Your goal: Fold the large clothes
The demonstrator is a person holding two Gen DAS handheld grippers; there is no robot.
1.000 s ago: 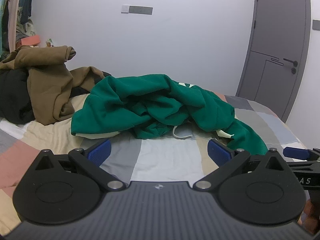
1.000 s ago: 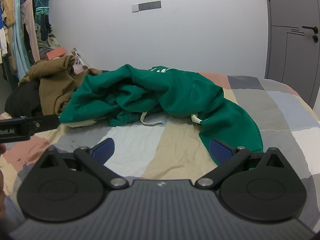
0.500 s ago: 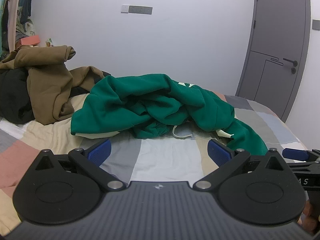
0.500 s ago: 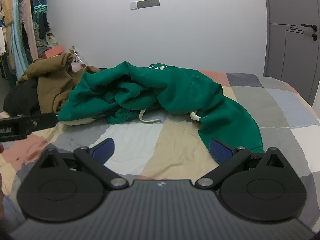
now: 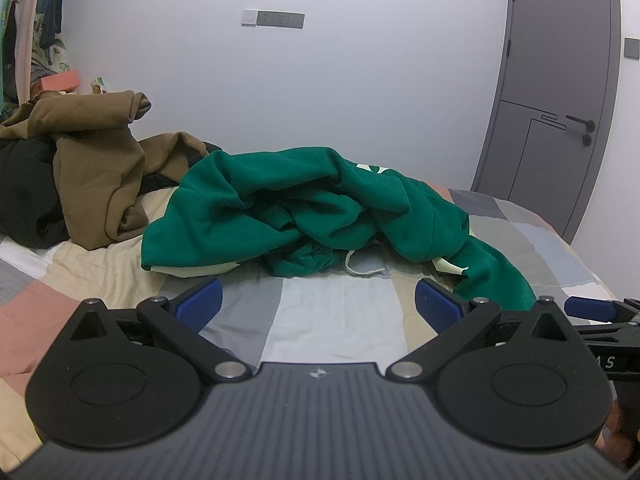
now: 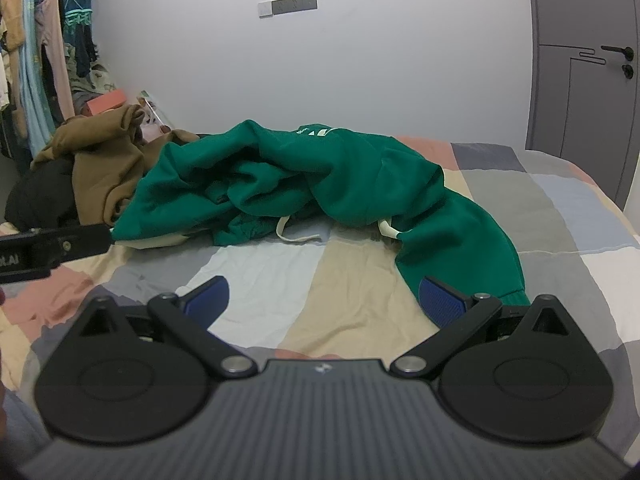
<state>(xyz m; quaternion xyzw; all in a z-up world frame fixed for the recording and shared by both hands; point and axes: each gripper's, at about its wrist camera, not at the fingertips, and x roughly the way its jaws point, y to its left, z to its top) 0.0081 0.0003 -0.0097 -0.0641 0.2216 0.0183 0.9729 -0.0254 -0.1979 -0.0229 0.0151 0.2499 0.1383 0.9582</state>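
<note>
Green hoodie [image 5: 312, 204] lies crumpled mid-bed [image 5: 328, 312], at 12 o'clock from both tongs; left tongs [image 5: 319, 304] and right tongs [image 6: 324, 300] hover spread wide, empty, brown clothes [image 5: 92, 168] at 10 o'clock.

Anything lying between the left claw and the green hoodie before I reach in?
No. In the left wrist view, only bare patchwork bedcover separates the open left claw from the green hoodie; its pale drawstring trails at the near edge.

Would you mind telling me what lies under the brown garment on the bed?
A black garment shows beneath the brown garment, both on the patchwork bedspread. Anything deeper in the pile is covered.
</note>
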